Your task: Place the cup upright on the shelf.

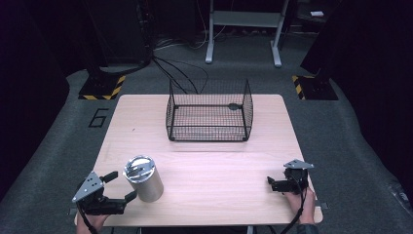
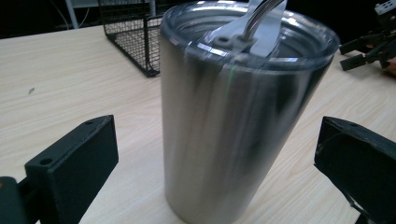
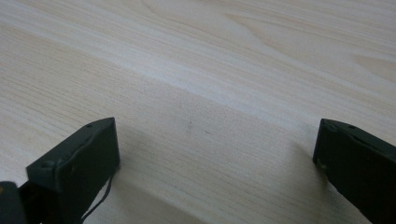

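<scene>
A steel tumbler (image 1: 143,179) with a clear lid stands upright near the table's front left corner. My left gripper (image 1: 122,185) is open just to its left, jaws pointing at it. In the left gripper view the tumbler (image 2: 233,121) rises between the two spread jaws of that gripper (image 2: 215,154), touching neither. My right gripper (image 1: 271,184) rests at the front right, held by a hand. Its own view shows it (image 3: 215,154) open over bare wood with nothing between the jaws. It also appears far off in the left gripper view (image 2: 369,49).
A black wire basket (image 1: 209,132) stands open-topped at the back middle of the light wooden table (image 1: 219,165); its corner (image 2: 130,28) lies behind the tumbler. Dark floor, cables and stand legs lie beyond the table's far edge.
</scene>
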